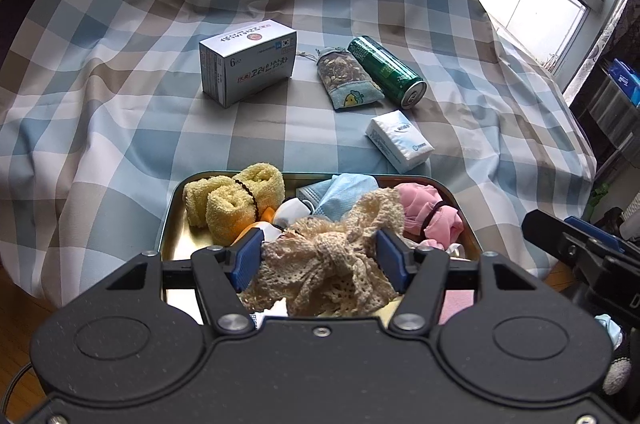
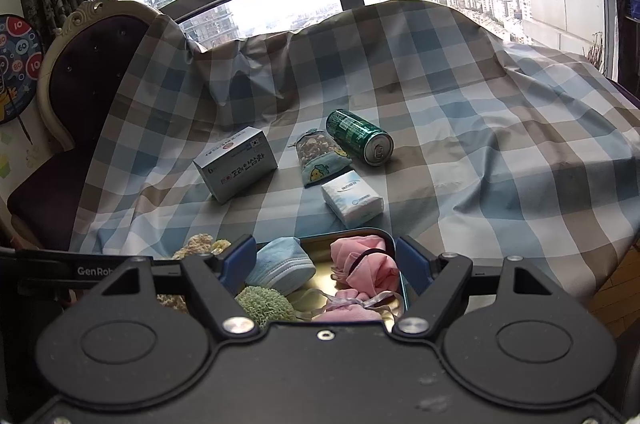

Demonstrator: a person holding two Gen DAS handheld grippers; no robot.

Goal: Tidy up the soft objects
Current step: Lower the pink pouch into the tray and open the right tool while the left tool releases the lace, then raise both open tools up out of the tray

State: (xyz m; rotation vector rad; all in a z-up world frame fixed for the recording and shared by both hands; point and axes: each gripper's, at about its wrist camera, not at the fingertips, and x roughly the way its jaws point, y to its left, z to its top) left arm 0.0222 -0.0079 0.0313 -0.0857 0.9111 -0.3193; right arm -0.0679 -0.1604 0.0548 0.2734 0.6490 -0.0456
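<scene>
My left gripper is shut on a bundle of cream lace cloth and holds it over the near end of a gold tin tray. The tray holds yellow towel rolls, a blue face mask and a pink cloth tied with a black band. My right gripper hangs open over the tray's right end, its pads touching nothing. Beyond its fingers lie the mask, the pink cloth, a green knitted piece and a pink ribboned pouch.
On the checked cloth beyond the tray lie a white box, a patterned fabric pouch, a green can on its side and a tissue pack. A dark chair stands at the left, below the windows.
</scene>
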